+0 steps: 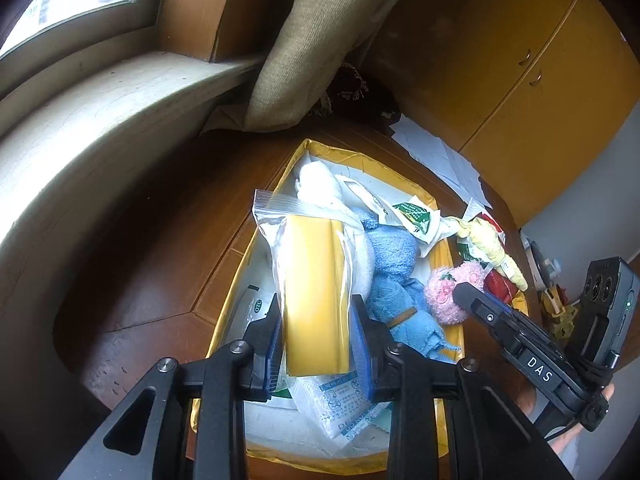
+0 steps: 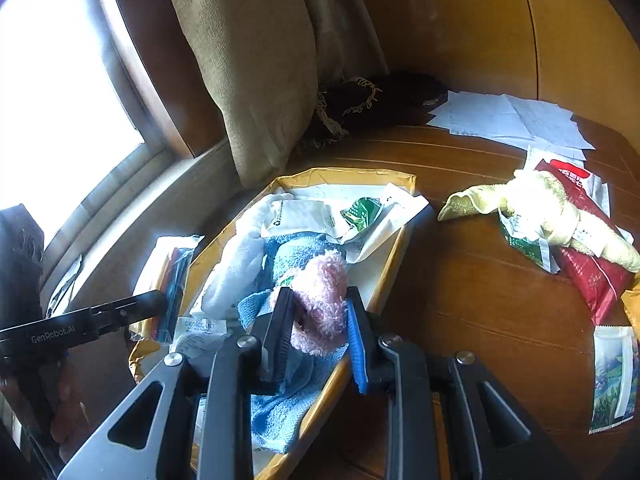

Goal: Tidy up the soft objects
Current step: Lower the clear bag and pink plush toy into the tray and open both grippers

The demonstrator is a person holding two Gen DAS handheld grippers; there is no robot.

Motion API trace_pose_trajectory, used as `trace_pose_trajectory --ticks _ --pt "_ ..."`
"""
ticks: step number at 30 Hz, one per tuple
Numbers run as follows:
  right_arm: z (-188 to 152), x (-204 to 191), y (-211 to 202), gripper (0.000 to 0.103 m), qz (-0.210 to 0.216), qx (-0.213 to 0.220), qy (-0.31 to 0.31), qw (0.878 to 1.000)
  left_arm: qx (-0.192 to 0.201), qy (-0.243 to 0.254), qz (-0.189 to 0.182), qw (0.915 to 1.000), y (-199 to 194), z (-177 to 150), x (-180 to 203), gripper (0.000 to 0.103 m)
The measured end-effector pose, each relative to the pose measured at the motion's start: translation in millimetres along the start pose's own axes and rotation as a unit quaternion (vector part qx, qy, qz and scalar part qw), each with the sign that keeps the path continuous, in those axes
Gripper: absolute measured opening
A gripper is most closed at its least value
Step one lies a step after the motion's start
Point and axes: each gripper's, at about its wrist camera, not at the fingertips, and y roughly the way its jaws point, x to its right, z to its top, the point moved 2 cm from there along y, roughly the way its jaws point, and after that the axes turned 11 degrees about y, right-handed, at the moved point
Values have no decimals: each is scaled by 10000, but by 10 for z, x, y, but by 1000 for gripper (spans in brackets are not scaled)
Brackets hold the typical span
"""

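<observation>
A shallow yellow cardboard box on the brown table holds a blue towel, a white cloth and several paper packets. My left gripper is shut on a clear zip bag with a yellow block inside, held over the box's near left part. In the right wrist view my right gripper is shut on a pink fluffy toy, just above the blue towel at the box's right side. Each gripper shows at the edge of the other's view.
A pale yellow towel lies on a red packet to the right of the box. Loose papers lie at the back, a beige curtain hangs behind the box, and a printed packet lies at the right edge.
</observation>
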Motion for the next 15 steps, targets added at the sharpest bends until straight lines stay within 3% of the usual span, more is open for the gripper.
trace_pose_trajectory --ticks 5,7,9,13,15 --pt "-67 -4 111 25 7 -98 -75 9999 -202 -3 -5 9998 191 47 -44 32" --pt "-81 3 164 26 4 -157 -65 9999 -202 -115 36 9997 209 53 -93 40" --pt "-85 21 162 28 100 -149 -33 9998 -158 -169 123 9997 186 52 -117 57" --pt "-75 57 100 36 372 -123 35 9992 165 -159 252 9994 38 54 -53 64" --pt "-70 96 24 48 558 -58 143 9983 377 -158 330 9986 -49 58 21 68"
